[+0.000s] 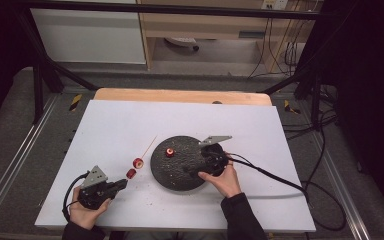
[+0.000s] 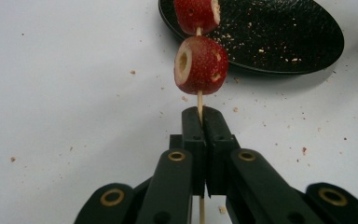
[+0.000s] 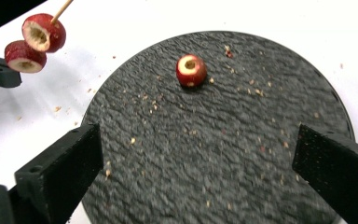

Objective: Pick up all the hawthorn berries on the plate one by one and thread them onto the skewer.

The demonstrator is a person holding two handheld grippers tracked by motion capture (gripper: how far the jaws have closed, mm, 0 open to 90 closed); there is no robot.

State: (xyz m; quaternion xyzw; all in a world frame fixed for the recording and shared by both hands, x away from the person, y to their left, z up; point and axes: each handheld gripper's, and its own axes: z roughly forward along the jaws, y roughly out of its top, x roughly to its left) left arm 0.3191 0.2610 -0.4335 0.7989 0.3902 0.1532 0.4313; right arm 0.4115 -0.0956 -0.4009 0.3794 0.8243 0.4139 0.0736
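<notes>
Skewer (image 2: pixel 199 100) clamped in left tool (image 2: pixel 200 116), right tool (image 3: pixel 196 154) apart over black plate (image 3: pixel 270 149) — white table (image 1: pixel 120 125), crumbs, grey floor (image 1: pixel 10 120).

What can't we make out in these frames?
- Skewer rear end: left gripper view, hidden between the shut left claw and cut off by the bottom edge.
- Top fruit: same view, cropped by the top edge.
- Plate near rim: right gripper view, cut off at the bottom between the open right claw.
</notes>
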